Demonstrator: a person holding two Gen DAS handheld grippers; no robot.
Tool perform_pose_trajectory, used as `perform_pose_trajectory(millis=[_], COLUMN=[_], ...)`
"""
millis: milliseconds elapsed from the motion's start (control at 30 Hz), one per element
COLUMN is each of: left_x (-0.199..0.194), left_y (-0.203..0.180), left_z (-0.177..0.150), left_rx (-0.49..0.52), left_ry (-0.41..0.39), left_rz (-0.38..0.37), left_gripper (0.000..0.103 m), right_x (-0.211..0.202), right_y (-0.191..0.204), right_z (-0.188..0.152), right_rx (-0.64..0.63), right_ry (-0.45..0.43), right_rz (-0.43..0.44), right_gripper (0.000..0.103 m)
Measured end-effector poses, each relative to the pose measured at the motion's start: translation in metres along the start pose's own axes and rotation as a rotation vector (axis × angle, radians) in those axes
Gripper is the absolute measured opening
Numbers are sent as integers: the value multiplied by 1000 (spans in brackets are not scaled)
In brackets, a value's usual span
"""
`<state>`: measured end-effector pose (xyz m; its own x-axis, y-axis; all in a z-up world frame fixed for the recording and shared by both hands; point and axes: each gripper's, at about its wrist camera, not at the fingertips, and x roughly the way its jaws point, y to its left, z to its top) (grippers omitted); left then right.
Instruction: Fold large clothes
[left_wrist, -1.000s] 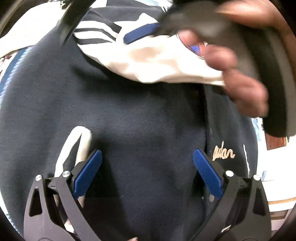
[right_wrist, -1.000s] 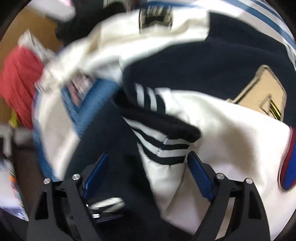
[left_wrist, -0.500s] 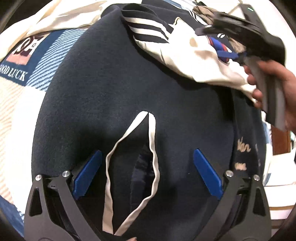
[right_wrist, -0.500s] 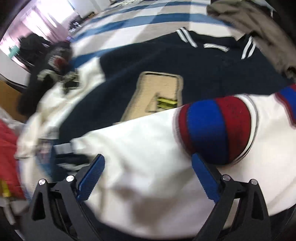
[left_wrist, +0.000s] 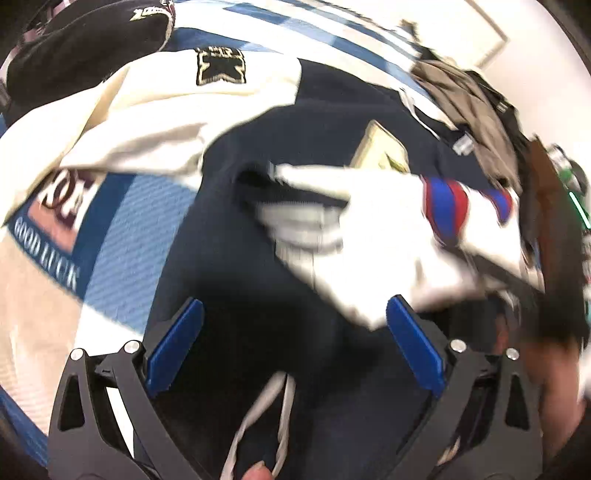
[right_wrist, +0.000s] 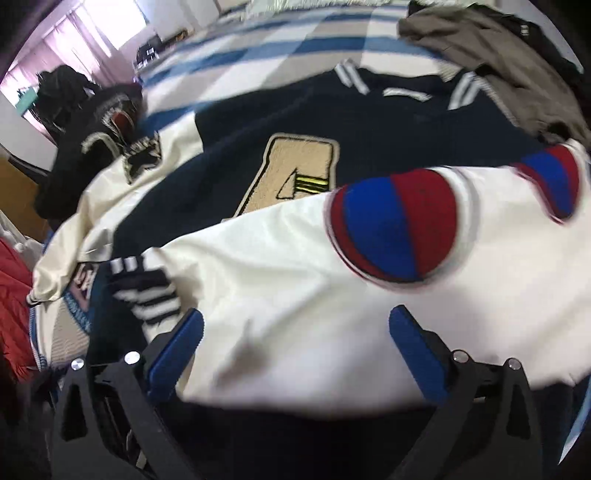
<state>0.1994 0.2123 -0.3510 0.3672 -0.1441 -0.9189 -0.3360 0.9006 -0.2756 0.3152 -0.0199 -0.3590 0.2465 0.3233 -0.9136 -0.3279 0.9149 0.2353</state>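
A navy varsity jacket (left_wrist: 240, 258) with cream sleeves lies spread on the bed. My left gripper (left_wrist: 295, 343) hangs open over its dark front, above a white-trimmed pocket (left_wrist: 266, 417), with nothing between the pads. One cream sleeve (right_wrist: 295, 277), with a round red and blue patch (right_wrist: 391, 236), is folded across the body, its striped cuff (right_wrist: 147, 295) at the left. My right gripper (right_wrist: 295, 343) sits just over this sleeve with its jaws opening; the sleeve lies beneath them and the pads do not press it. A tan letter patch (right_wrist: 295, 173) shows beyond.
The bed has a blue-and-white striped blanket (left_wrist: 122, 236). A black garment (left_wrist: 85, 40) lies at the far left, a grey-brown one (right_wrist: 498, 44) at the far right, and a red one (right_wrist: 11, 295) at the left edge. A person's hand (left_wrist: 554, 387) is blurred at the right.
The left gripper has pulled back and up from the navy front. The cream sleeve has come to lie across the body. The right gripper slid along it from cuff to patch, jaws wider.
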Motion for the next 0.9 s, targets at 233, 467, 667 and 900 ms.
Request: perform_pose_trajectory(millis=[233,467,667,900], left_x=[61,101,92,63], left_y=[-44,-37,-23,-4], left_z=[63,61,52,38], left_rx=[-41,-56,-85,-161], left_ry=[108,228,191,155], left_rz=[220,406,369,250], left_gripper=[97,97,85,66], right_x=[-18,-32,-36,-33], right_y=[-20,-29,-25,-16], right_z=[-44,-30,-6,-2], right_rx=[50,4,-36,-42], right_ry=[33,-8,-32,-25], right_rz=[-15,1,26,39], right_gripper=[98,98,98,98])
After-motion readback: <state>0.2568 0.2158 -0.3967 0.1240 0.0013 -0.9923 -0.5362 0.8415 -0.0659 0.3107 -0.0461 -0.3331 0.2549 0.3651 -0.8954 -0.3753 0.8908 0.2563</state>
